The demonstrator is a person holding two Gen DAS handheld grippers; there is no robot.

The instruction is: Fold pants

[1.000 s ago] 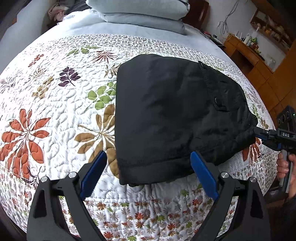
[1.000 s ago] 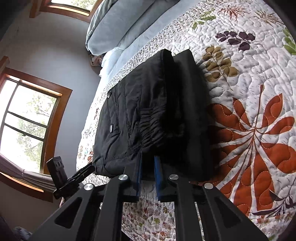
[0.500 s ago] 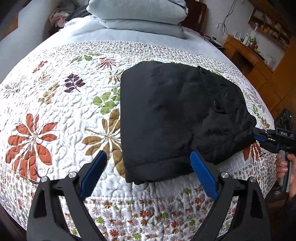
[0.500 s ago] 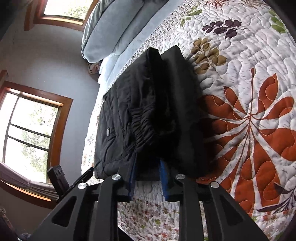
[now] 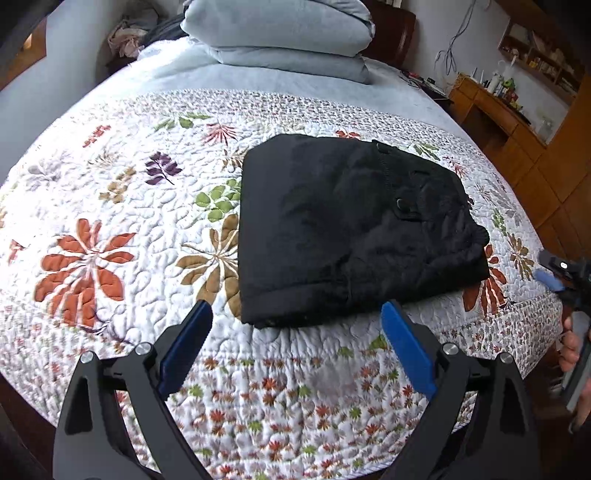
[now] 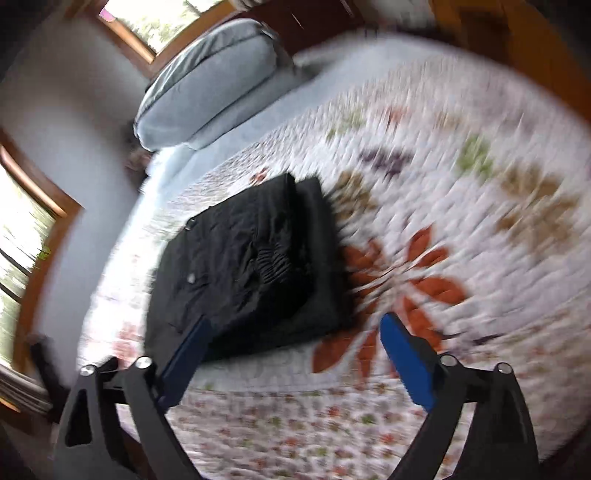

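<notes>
A: What lies around the pants (image 5: 351,236)?

B: Little. A stack of pale blue pillows (image 5: 280,33) sits at the head of the bed, well apart from them. A wooden desk (image 5: 495,107) with small clutter stands off to the right in the left wrist view. Nothing stands between either gripper and the cloth.

A: And the pants against the fingers?

B: They are black, folded into a thick bundle, flat on the quilt (image 5: 110,206) near its front edge. The left gripper (image 5: 295,325) hangs above that edge, its blue fingers (image 5: 184,347) spread wide; the bundle's near hem lies just beyond the tips, untouched. The right gripper (image 6: 295,332) has jaws that are opening, already wide, with nothing pinched; the bundle's end shows beyond and between its fingers (image 6: 402,354), apart from them. That view is blurred. In the left wrist view the right gripper shows at the far right edge, clear of the waistband, with a hand (image 5: 570,343) on its handle.

A: The surface and room?

B: A white quilt with leaf prints over a bed; wood-framed windows (image 6: 22,236) on the side wall.
</notes>
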